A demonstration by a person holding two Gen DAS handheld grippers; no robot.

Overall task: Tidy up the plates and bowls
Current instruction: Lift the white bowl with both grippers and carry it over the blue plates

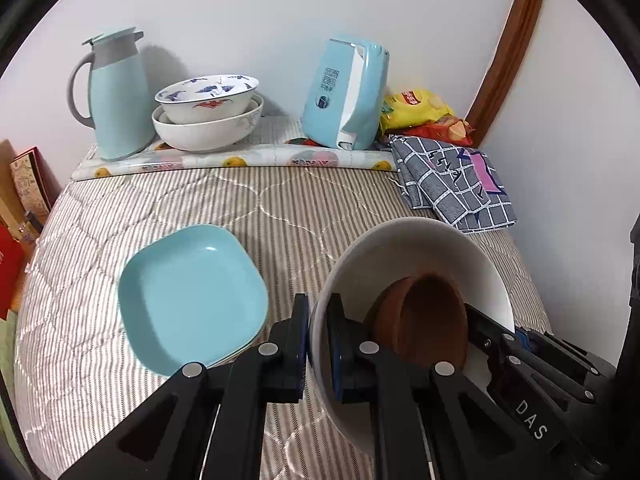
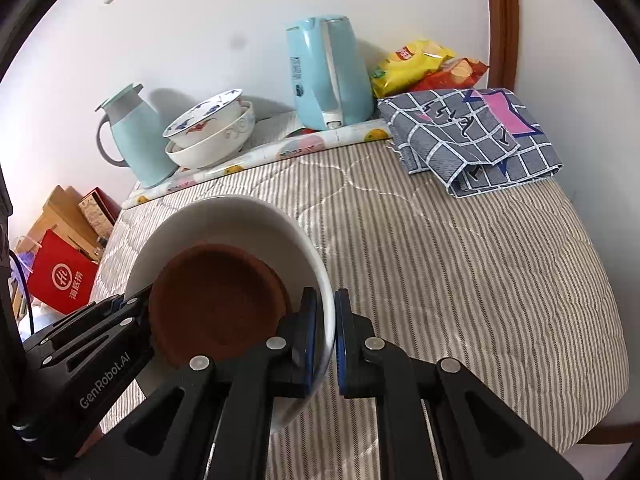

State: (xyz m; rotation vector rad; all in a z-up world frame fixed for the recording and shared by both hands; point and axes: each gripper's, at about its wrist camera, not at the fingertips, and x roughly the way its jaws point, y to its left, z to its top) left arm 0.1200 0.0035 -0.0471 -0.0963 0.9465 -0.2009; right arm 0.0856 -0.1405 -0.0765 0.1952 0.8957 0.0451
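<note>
White bowl (image 1: 420, 256), lower centre, brown dish (image 1: 424, 320) inside: left gripper (image 1: 318, 344) and right gripper (image 2: 324, 340) clamped on opposite rims, steadying shared carry. Likely destination: stacked bowls (image 1: 208, 120), upper left.

The white bowl (image 1: 420, 248) looks like glazed ceramic, smooth and glossy; the brown dish (image 1: 428, 316) inside it is matt and faintly grainy. The light blue plate (image 1: 192, 296) has a smooth satin sheen. The tabletop (image 2: 460, 260) wears a quilted striped cloth, soft and matt, with a glossy printed plastic sheet (image 1: 240, 160) along its far edge. The checked towel (image 2: 472, 136) is woven fabric. The left gripper (image 1: 318, 344) and right gripper (image 2: 325, 340) are matt black plastic with bright metal pins
</note>
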